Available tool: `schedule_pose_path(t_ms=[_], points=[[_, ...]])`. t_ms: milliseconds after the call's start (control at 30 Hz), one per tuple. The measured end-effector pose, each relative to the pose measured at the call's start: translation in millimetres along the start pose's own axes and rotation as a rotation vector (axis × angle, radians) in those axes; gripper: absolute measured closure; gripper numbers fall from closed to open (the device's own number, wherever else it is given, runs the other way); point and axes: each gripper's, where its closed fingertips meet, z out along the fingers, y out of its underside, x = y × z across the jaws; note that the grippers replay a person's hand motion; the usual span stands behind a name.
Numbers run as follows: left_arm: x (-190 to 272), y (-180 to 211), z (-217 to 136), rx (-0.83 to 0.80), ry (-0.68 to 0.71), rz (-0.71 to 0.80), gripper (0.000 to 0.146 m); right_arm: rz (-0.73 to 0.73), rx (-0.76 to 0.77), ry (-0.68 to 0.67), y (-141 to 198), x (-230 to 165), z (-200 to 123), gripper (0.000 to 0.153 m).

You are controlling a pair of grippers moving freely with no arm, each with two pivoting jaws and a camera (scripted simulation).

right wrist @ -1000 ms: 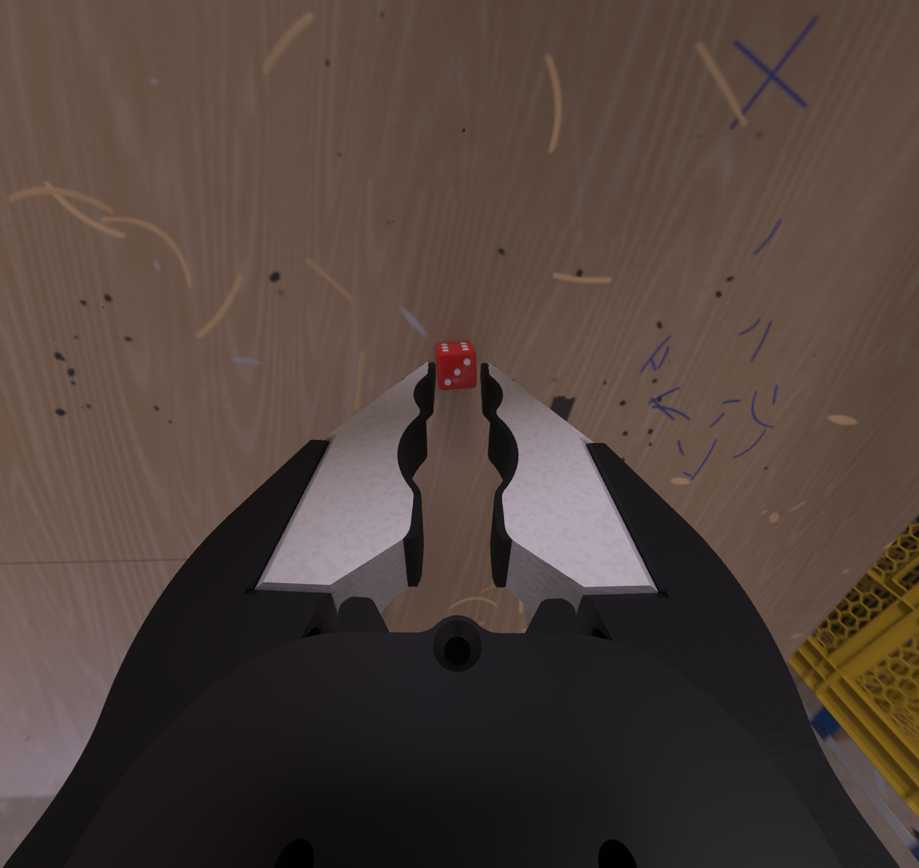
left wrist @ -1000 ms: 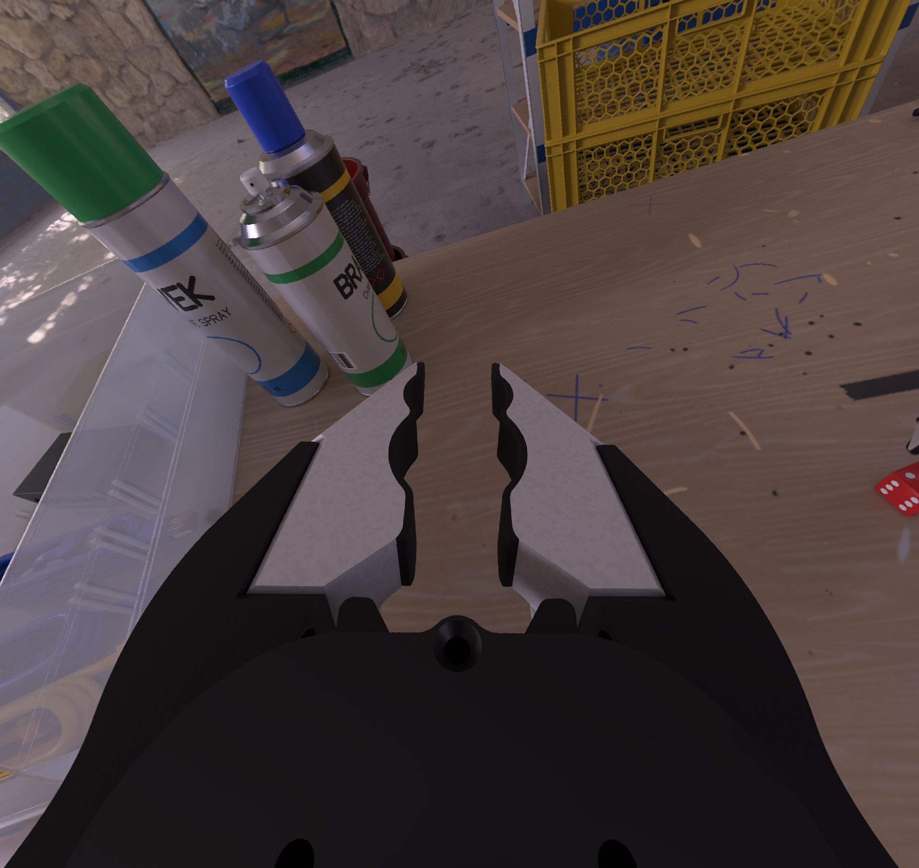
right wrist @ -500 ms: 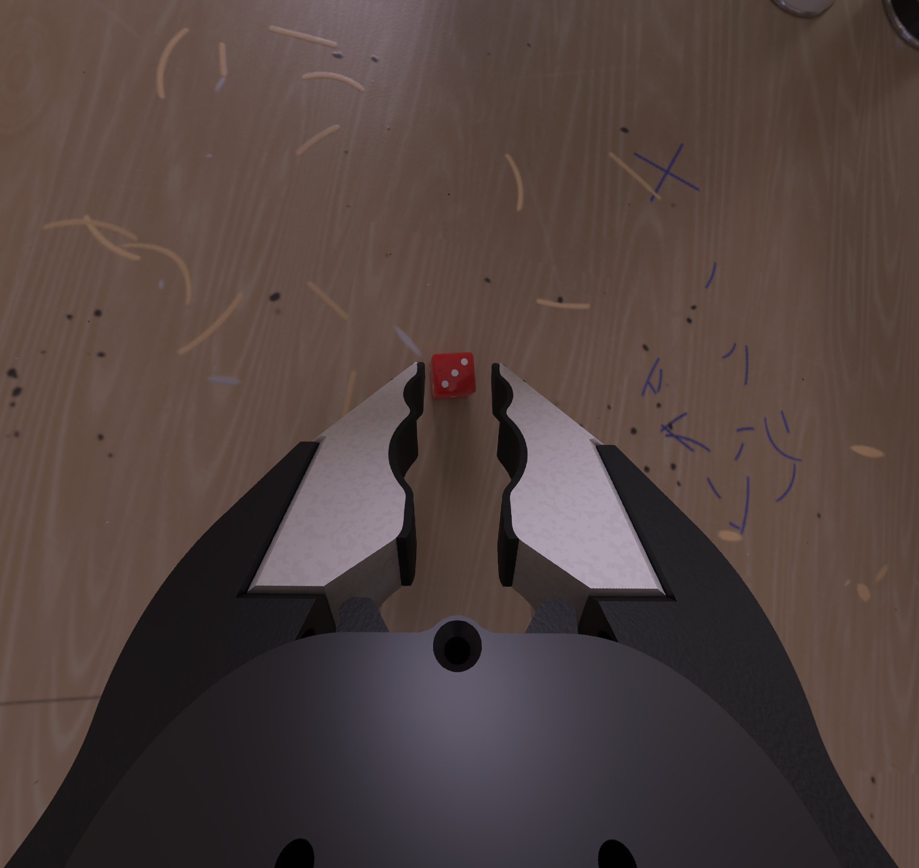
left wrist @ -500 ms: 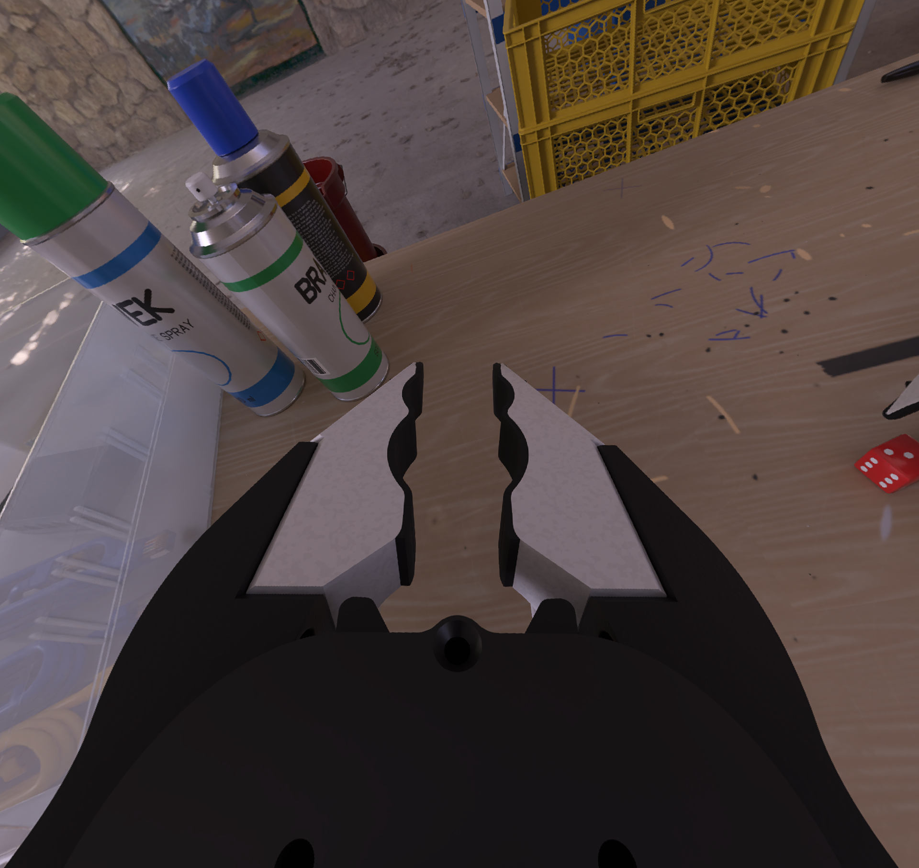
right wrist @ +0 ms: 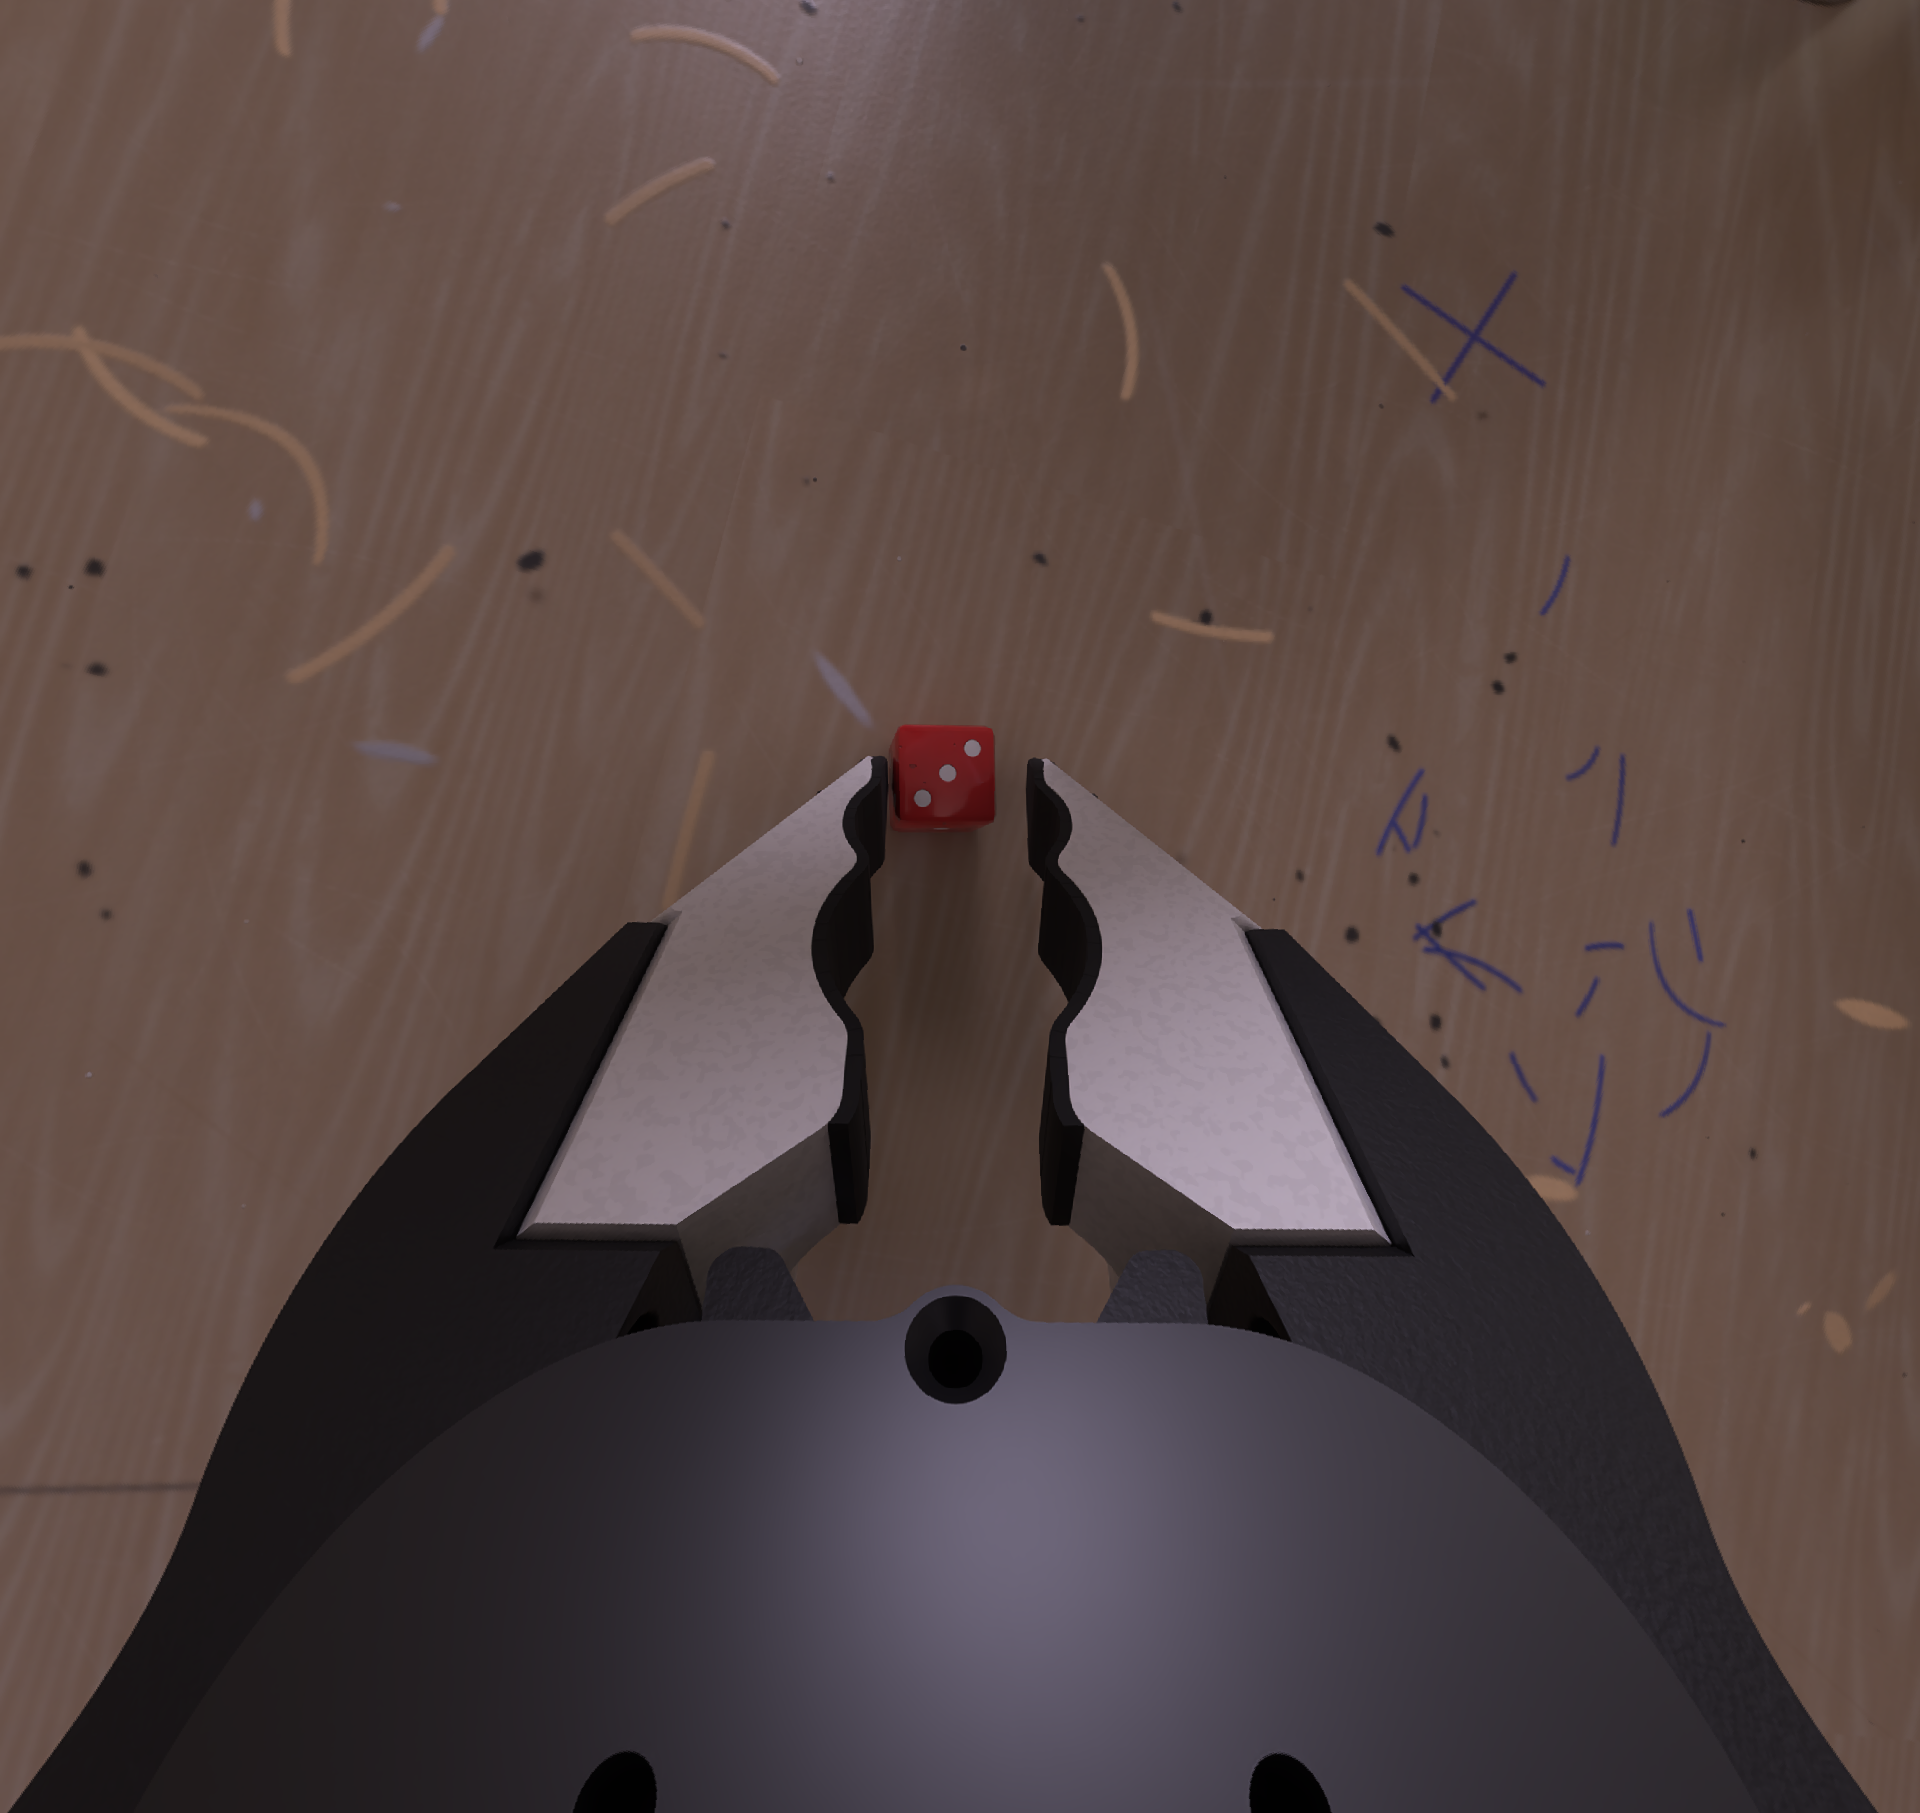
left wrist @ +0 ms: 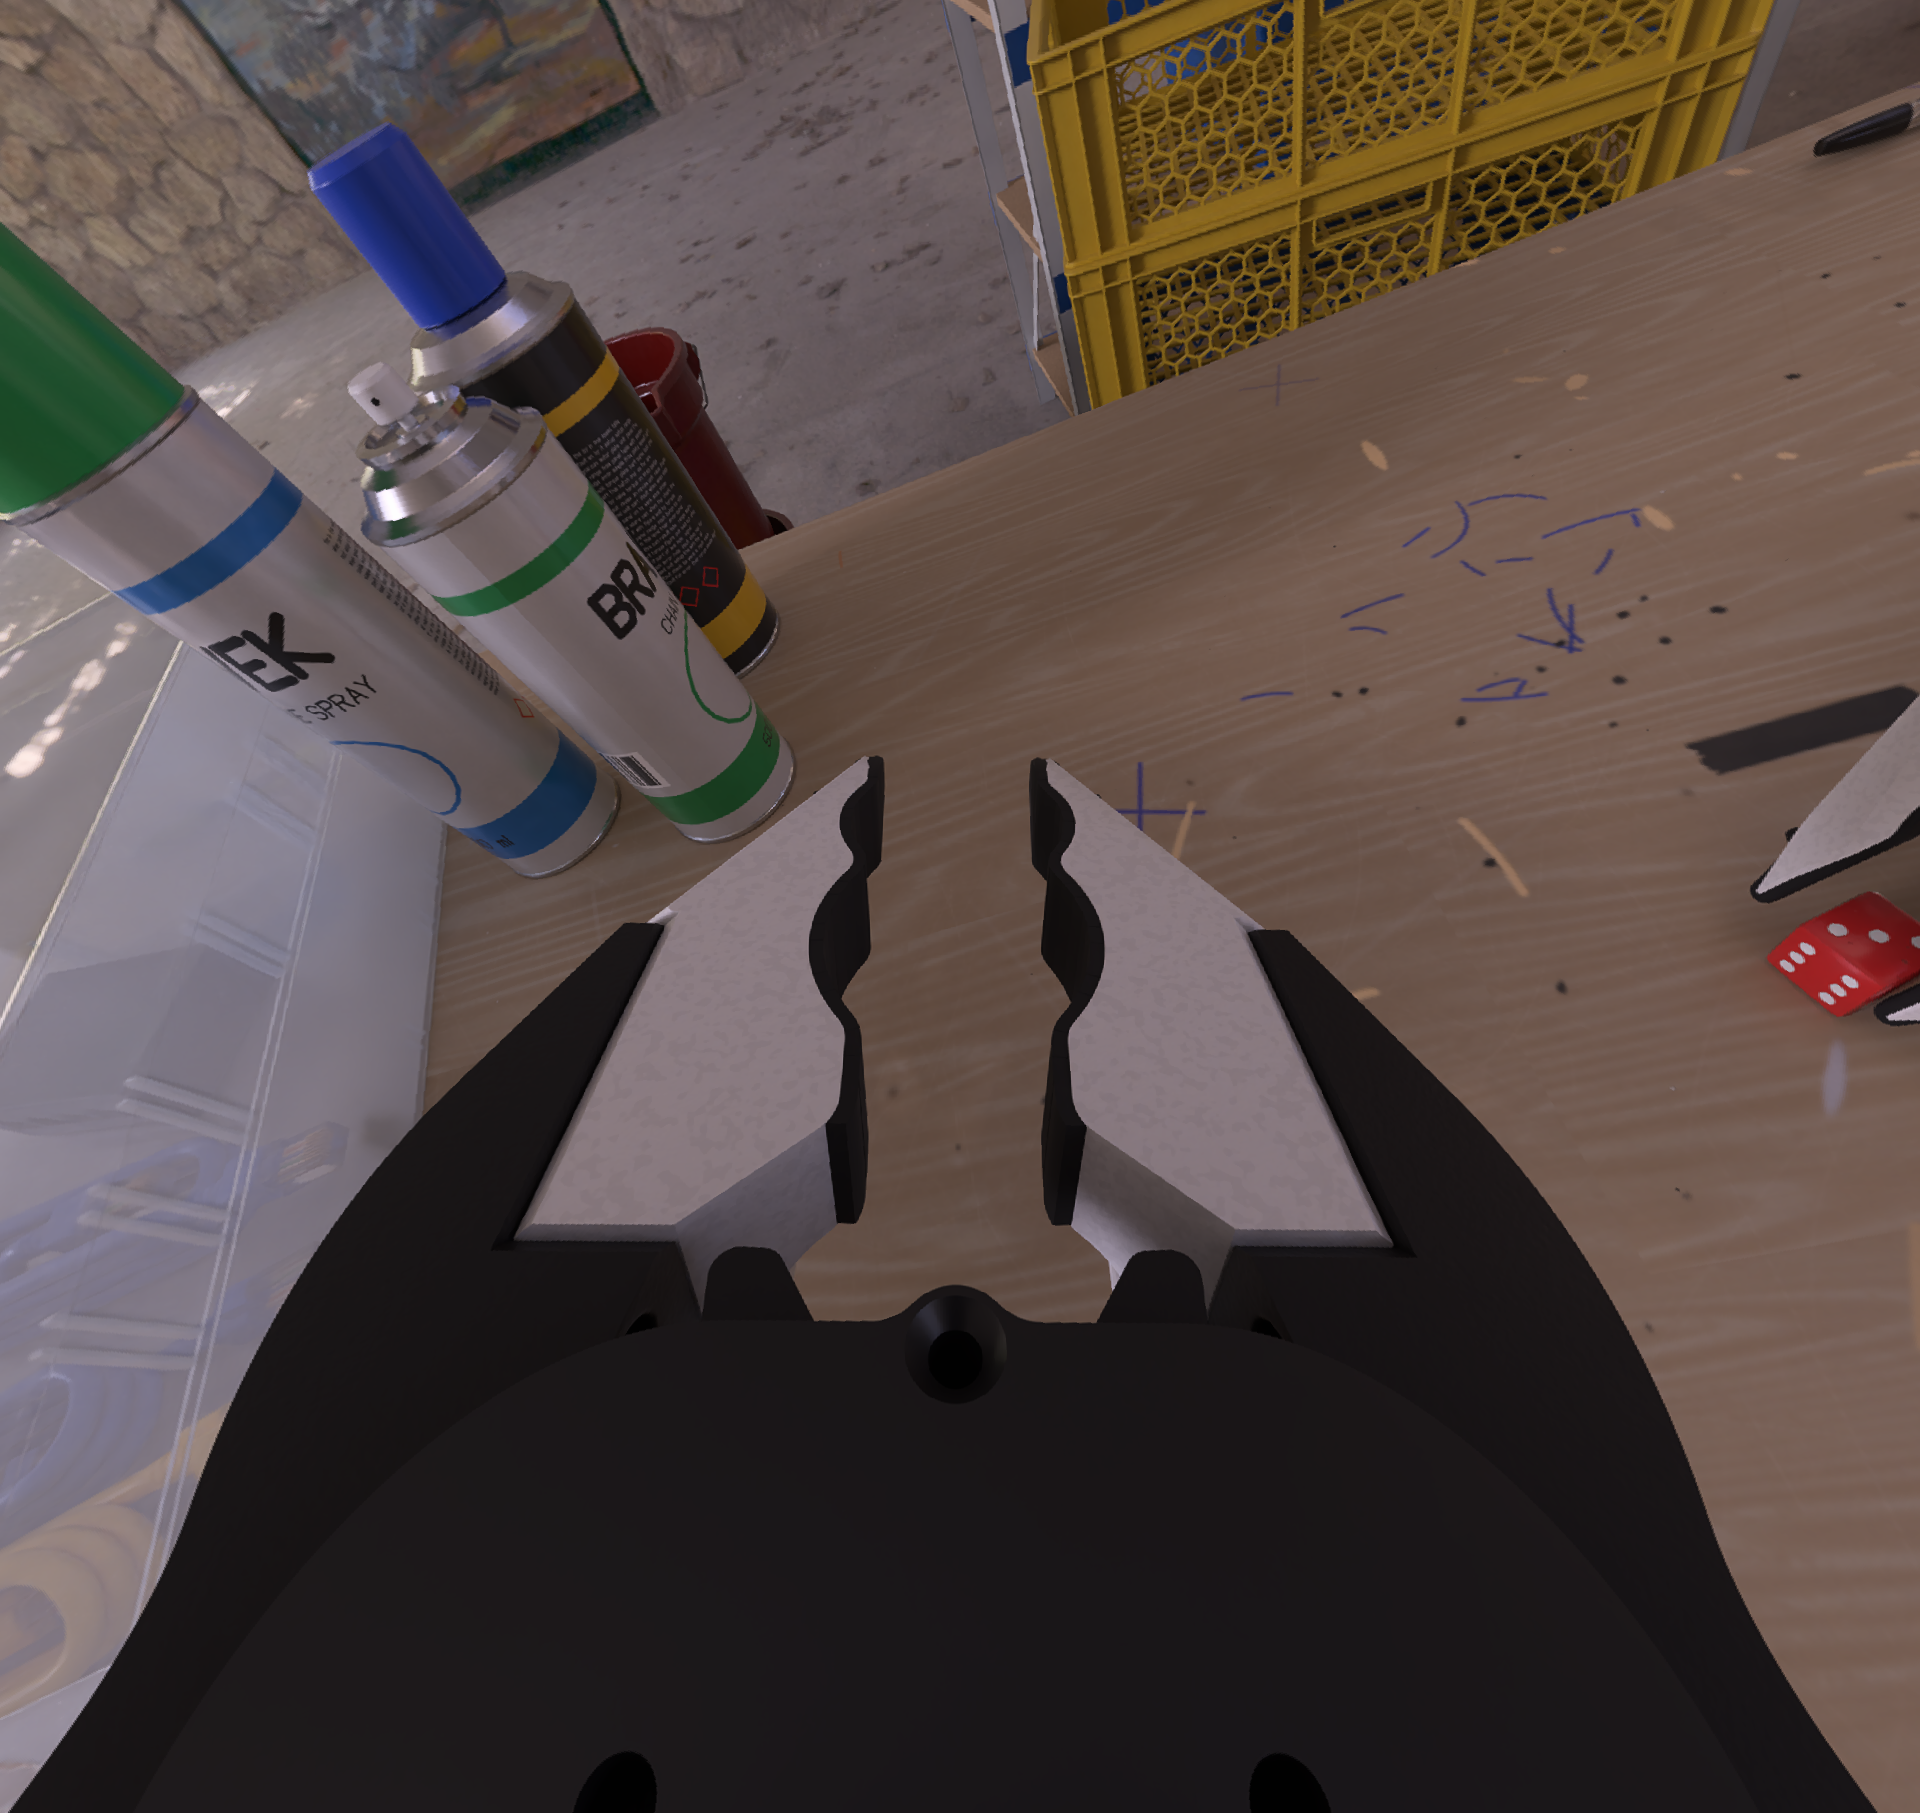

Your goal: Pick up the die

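Note:
A small red die (right wrist: 943,777) with white pips lies on the wooden table (right wrist: 935,309). My right gripper (right wrist: 956,776) is open and points down at it; the die sits between the fingertips, close against the left fingertip (right wrist: 868,797), with a gap to the right one. In the left wrist view the die (left wrist: 1844,948) lies at the far right edge, with the right gripper's fingertips (left wrist: 1839,828) on either side of it. My left gripper (left wrist: 956,787) is open and empty above bare table, well to the left of the die.
Three spray cans stand at the table's left edge: green-capped (left wrist: 260,620), uncapped with green bands (left wrist: 582,610), blue-capped (left wrist: 561,392). A clear plastic box (left wrist: 156,1088) lies left of them. A yellow crate (left wrist: 1392,122) stands beyond the table. A black strip (left wrist: 1808,729) lies near the die.
My right gripper has come down closer over the die, so the die now lies between its fingertips near the left one. My left gripper has drifted slightly; the die shows closer in its view.

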Motion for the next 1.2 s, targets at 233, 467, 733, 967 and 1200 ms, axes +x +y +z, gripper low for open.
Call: schedule_pose_path(t_ms=[233,467,733,967,1200], points=[[1,-1,-1,0.005,0.004,0.000,0.119,-0.034,-0.061,-0.031,1,-1,0,0.133],[33,-10,-4,0.053,0.180,0.021,0.119,0.003,-0.062,-0.046,1,-2,-4,0.133],[113,-18,-20,0.054,0.642,-0.163,0.110,0.023,0.014,-0.012,-19,2,-31,0.133],[148,-16,-30,-0.027,0.975,-0.434,0.113,0.014,0.038,0.014,-26,1,-39,0.133],[156,14,-16,-0.179,0.918,-0.354,0.108,0.072,0.047,-0.020,-18,-2,-32,0.133]])
